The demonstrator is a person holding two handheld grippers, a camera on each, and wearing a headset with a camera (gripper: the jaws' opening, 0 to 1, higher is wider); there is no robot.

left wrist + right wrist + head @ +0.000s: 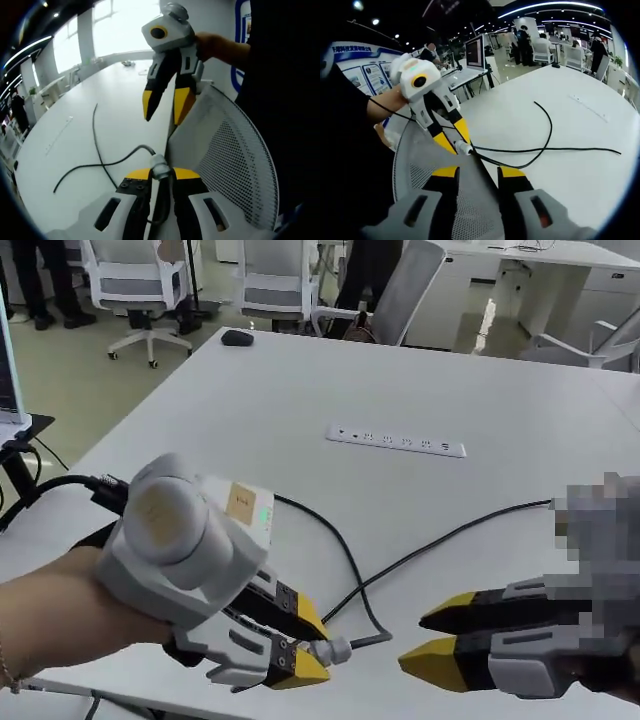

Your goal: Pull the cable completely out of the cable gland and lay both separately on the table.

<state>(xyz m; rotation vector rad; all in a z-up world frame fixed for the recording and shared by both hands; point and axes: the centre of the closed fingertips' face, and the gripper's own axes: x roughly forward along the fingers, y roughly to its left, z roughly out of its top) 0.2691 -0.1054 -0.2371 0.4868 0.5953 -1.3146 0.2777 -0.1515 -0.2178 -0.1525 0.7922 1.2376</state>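
A thin black cable [349, 558] loops across the white table [300, 400] and ends in a small grey cable gland [337, 649] near the front edge. My left gripper [316, 646] is shut on that gland, with the cable leaving it to the right. In the left gripper view the gland [159, 167] sits between my yellow tips [160, 175], and the cable [100, 160] curves off left. My right gripper [432, 640] hovers open just right of the gland, with nothing between its jaws. In the right gripper view my open tips [478, 172] point at the gland [464, 148] and the cable [540, 149].
A white power strip [397, 441] lies mid-table and a dark mouse [237, 337] lies at the far edge. Office chairs [135, 285] stand beyond the table. A mesh chair back [225, 150] is close under the grippers at the table's front edge.
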